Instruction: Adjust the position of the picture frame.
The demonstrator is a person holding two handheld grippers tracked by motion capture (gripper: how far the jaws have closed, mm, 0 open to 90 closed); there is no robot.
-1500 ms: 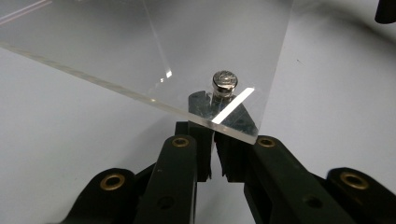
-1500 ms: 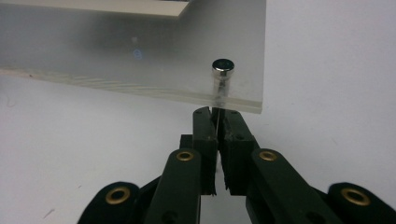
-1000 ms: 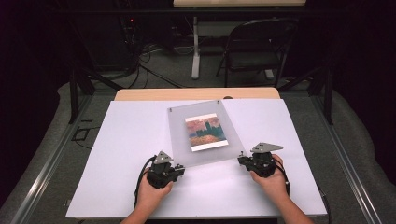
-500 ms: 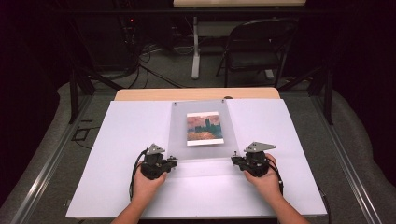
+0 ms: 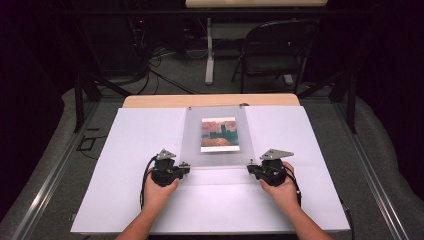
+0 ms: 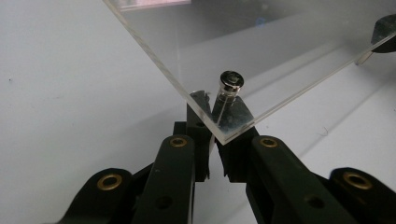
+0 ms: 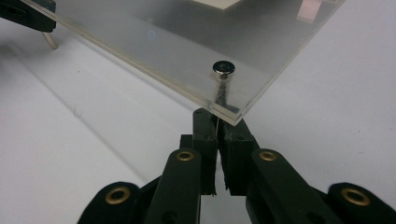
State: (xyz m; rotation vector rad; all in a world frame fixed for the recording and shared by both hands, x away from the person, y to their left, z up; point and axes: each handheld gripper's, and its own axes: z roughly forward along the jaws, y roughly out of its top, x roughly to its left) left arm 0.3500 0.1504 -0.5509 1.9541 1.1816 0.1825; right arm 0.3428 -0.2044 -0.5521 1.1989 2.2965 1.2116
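A person sits at a table covered with a white sheet (image 5: 125,165), both forearms reaching in from the near edge, a black two-jaw gripper in each hand. On the sheet, in the middle of the table, is a clear acrylic picture frame (image 5: 216,134), a flat transparent panel with a small painted print (image 5: 218,134) of orange, pink and teal tones sandwiched at its centre. The left gripper (image 5: 184,166) sits at the frame's near left corner and the right gripper (image 5: 251,167) at its near right corner, so the two hands face each other across the frame's near edge. In the left gripper view, the jaws are nearly together under the corner of the clear panel, beside a small silver bolt (image 6: 230,85) that passes through it; they have just been easing apart slightly, and it is hard to tell whether the pads press on the bolt's lower end or merely flank it. In the right gripper view, the jaws are drawn tight together just below the other corner, under a matching silver bolt (image 7: 223,69), apparently pinching its thin lower end. The frame's near edge looks raised off the sheet. Beyond the table stand a dark folding chair (image 5: 272,55) and cables on the floor.
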